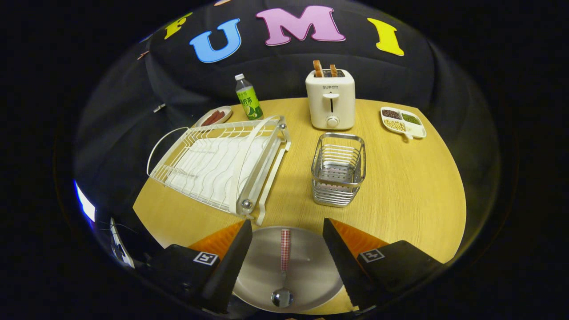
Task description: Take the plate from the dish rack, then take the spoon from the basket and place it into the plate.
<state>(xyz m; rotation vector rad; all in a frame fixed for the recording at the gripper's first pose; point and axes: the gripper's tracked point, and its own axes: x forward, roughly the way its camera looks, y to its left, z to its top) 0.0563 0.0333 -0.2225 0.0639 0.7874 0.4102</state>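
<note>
Spoon (pixel 283 266) lies in the plate (pixel 306 271) at bottom centre between the open, empty fingers of the gripper (pixel 286 249), while the basket (pixel 338 169) and rack (pixel 222 164) higher up stand empty, so the task looks done; next, just withdraw.

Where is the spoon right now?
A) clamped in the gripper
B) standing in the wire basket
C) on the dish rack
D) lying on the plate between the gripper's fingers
D: the spoon lies on the plate between the open fingers of the gripper, its bowl toward the camera; the basket and the dish rack hold nothing.
</note>
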